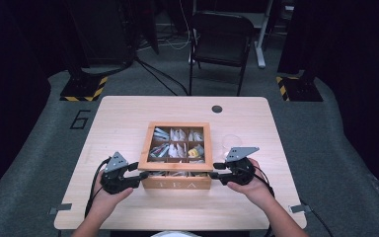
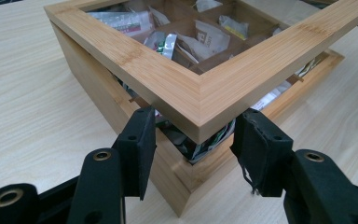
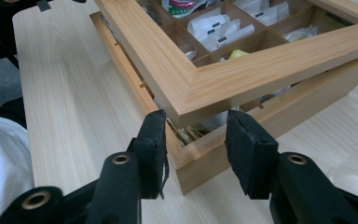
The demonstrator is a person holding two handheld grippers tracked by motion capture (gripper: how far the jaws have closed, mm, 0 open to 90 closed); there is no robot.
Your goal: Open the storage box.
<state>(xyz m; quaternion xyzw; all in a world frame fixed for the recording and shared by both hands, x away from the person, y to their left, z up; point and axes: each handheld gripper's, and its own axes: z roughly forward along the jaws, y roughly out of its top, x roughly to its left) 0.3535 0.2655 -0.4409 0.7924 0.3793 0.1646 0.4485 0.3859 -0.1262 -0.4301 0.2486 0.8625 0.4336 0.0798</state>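
Observation:
A wooden tea box marked TEA stands mid-table, with several tea bags in its compartments. Its framed window lid is lifted a little at the front, leaving a gap above the base. My left gripper sits at the lid's front left corner, its pads pressed against the two edges. At the front right corner is my right gripper. Its pads straddle the corner from just below, a little apart from the wood.
A clear cup stands just right of the box, close to my right hand. There is a dark round hole near the table's far edge. A black chair stands beyond the table. White clothing shows at the near edge.

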